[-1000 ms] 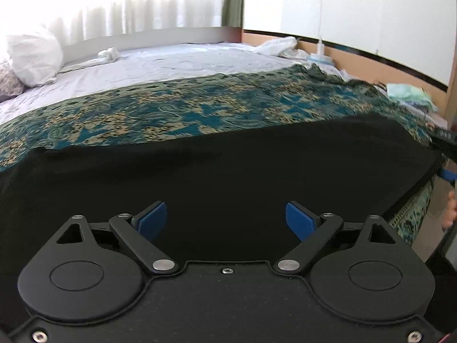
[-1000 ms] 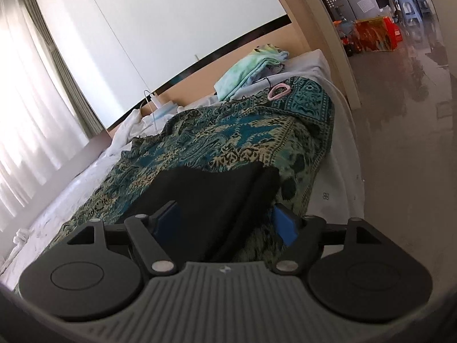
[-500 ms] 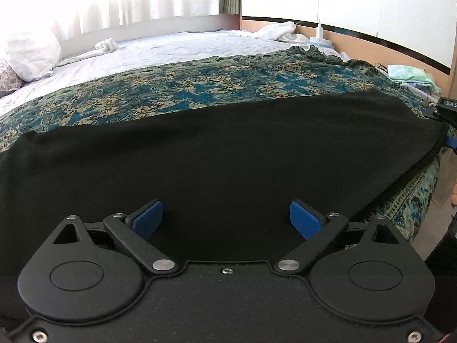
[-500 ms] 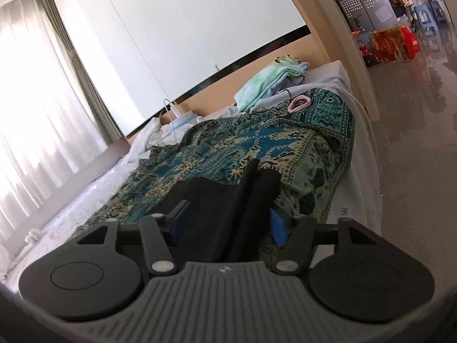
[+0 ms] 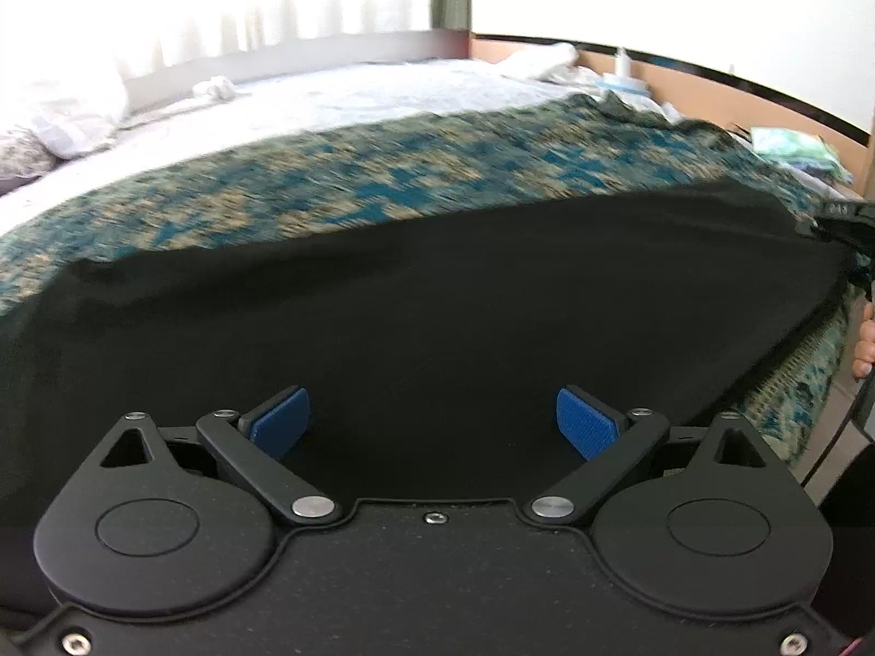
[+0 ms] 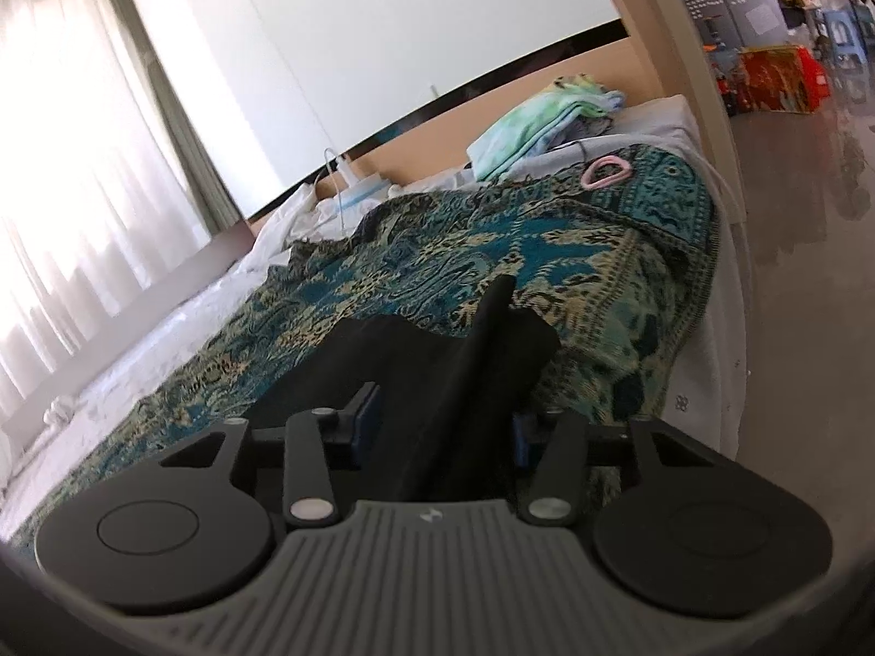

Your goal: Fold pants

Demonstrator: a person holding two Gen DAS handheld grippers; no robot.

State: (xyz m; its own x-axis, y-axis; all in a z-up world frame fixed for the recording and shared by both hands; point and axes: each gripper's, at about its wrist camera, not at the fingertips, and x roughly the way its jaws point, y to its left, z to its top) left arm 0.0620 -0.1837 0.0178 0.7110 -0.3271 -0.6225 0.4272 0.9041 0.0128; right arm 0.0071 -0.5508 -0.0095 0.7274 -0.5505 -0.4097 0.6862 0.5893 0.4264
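The black pants (image 5: 437,300) lie spread across the near edge of the bed (image 5: 339,98), on top of a teal-and-tan patterned throw (image 5: 350,186) that covers the white sheet. In the left wrist view the dark cloth fills the middle of the picture from side to side, its far edge running along the throw, its right end reaching the bed's corner. The left gripper (image 5: 435,423) hangs over the cloth with its jaws wide apart; the blue pads (image 5: 585,426) touch nothing, and the fabric lies below and beyond them. In the right wrist view the right gripper (image 6: 437,432) sits at one end of the pants (image 6: 432,361), where the cloth bunches into a raised fold that stands up between the pads. Its jaws have just been closing around this fold; whether the pads already press on it I cannot tell, since the fabric hides their inner faces. Farther along the bed, a pink ring (image 6: 604,172) rests on the throw near the corner, and a folded pale green cloth (image 6: 541,126) lies beyond it by the wall. A fingertip (image 5: 864,350) of the person shows at the right edge of the left wrist view.
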